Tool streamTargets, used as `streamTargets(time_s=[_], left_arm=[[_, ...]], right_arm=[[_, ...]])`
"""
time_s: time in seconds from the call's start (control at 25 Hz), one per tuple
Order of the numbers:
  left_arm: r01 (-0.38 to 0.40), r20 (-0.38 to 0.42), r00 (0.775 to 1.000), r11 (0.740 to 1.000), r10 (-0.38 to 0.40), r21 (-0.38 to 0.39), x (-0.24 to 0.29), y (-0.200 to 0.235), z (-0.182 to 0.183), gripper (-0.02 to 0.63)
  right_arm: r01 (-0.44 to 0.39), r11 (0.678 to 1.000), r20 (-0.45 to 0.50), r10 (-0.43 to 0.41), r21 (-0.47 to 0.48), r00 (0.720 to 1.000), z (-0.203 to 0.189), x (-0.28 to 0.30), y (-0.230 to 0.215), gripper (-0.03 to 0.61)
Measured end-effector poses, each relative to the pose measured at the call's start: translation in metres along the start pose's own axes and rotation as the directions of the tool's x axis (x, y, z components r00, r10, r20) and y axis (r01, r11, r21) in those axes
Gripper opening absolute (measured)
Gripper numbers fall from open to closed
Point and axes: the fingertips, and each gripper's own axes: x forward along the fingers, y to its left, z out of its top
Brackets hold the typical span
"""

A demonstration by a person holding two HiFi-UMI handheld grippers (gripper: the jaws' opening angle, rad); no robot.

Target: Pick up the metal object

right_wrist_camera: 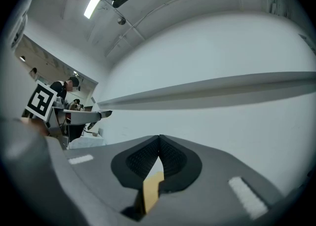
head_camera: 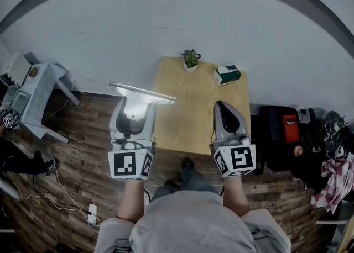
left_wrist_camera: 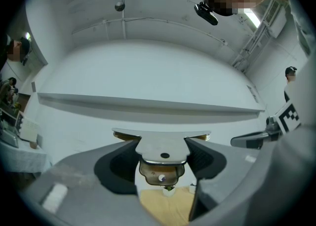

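Note:
The metal object is a flat shiny blade with a narrower tang, held in the air over the left edge of the wooden table. My left gripper is shut on the metal object's tang, with the dark pads pressing on both sides and the wide blade lying across above them. My right gripper hovers over the table's right side. In the right gripper view its ribbed pads meet at the tip, so the right gripper is shut with nothing in it.
A small potted plant and a green tissue box stand at the table's far edge by the white wall. A grey side table stands at the left. A black bag and a checked cloth are at the right.

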Motion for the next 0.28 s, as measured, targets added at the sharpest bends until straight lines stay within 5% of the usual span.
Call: streamTargets(time_s=[0.28], left_arm=[[-0.001,0.003,1.000,1.000,0.001,-0.005,0.0009,-0.0020,0.0003,0.304]], right_arm=[[0.004,1.000,-0.003,-0.004,0.004,1.000,-0.0009,-0.0019,-0.0029,-0.002]])
